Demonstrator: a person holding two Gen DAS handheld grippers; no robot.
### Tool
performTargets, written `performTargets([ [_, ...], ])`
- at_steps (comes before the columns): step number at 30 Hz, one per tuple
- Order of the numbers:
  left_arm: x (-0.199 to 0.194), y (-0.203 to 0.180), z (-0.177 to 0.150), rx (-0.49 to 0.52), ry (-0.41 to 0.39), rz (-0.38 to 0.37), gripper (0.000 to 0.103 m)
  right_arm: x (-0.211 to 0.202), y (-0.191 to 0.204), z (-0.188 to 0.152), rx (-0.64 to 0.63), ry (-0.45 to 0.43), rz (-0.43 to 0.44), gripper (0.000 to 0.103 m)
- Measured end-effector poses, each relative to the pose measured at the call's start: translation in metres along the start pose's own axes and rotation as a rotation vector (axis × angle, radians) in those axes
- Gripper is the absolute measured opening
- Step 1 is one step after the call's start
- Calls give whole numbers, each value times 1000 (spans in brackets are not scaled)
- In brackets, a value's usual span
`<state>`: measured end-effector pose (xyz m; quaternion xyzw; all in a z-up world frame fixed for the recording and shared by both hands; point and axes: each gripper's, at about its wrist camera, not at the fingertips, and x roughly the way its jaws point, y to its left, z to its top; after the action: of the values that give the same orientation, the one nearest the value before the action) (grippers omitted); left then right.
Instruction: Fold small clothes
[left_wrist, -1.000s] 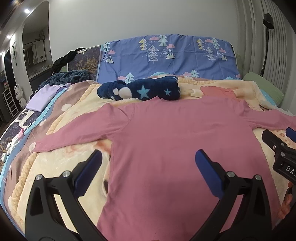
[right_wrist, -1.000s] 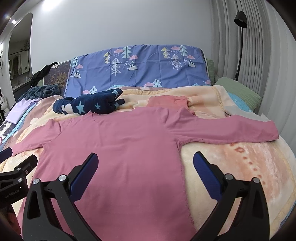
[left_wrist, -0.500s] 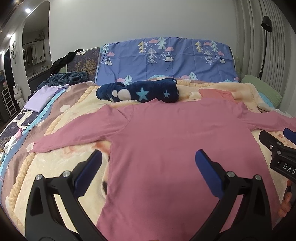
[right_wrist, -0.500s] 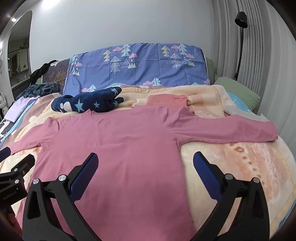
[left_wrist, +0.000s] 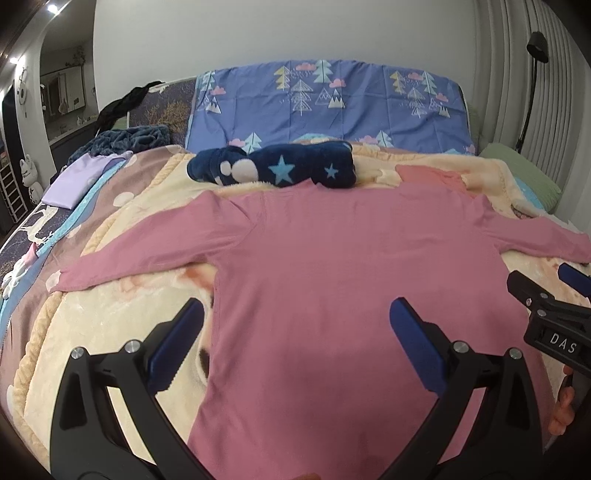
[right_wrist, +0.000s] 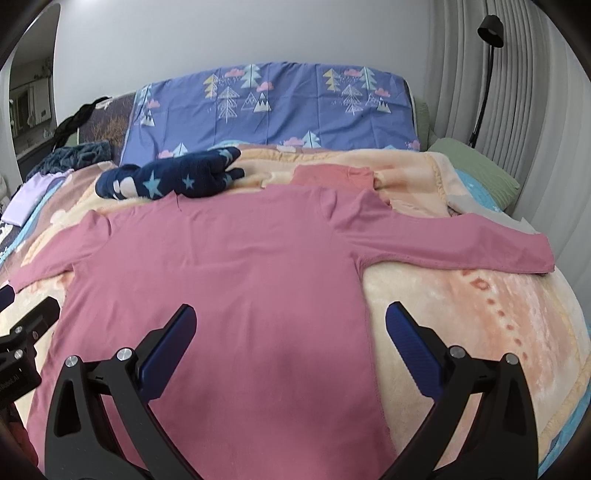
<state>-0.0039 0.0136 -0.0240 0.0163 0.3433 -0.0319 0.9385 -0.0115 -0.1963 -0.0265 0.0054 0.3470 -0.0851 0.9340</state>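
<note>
A pink long-sleeved shirt (left_wrist: 332, 273) lies flat on the bed with both sleeves spread out; it also shows in the right wrist view (right_wrist: 229, 280). My left gripper (left_wrist: 295, 336) is open and empty, above the shirt's lower left body. My right gripper (right_wrist: 291, 336) is open and empty, above the shirt's lower right body and its side edge. The right gripper also shows at the right edge of the left wrist view (left_wrist: 554, 314). The shirt's hem is hidden below both views.
A cream plush blanket (left_wrist: 92, 325) covers the bed. A navy star-patterned garment (left_wrist: 280, 168) and a folded salmon garment (left_wrist: 430, 175) lie beyond the collar. A blue tree-print pillow (left_wrist: 332, 107), a green pillow (right_wrist: 476, 166), lilac cloth (left_wrist: 77, 177) and a floor lamp (right_wrist: 487, 74) are around.
Both grippers have drifted slightly, so the shirt sits a little lower and nearer in view. Both stay open and empty. The shirt has not moved.
</note>
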Motion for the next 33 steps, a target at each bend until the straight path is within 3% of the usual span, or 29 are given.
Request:
performTargets([
  [6, 3, -1, -5, 8, 3, -9, 101, 1, 0, 1, 1, 8, -2, 102],
  [16, -6, 1, -7, 11, -115, -23, 101, 3, -1, 2, 3, 9, -1, 102],
  [22, -2, 2, -6, 4, -84, -65, 101, 4, -1, 3, 3, 8, -2, 102],
  [33, -1, 5, -4, -10, -72, -48, 101, 3, 0, 4, -2, 10, -3, 102],
])
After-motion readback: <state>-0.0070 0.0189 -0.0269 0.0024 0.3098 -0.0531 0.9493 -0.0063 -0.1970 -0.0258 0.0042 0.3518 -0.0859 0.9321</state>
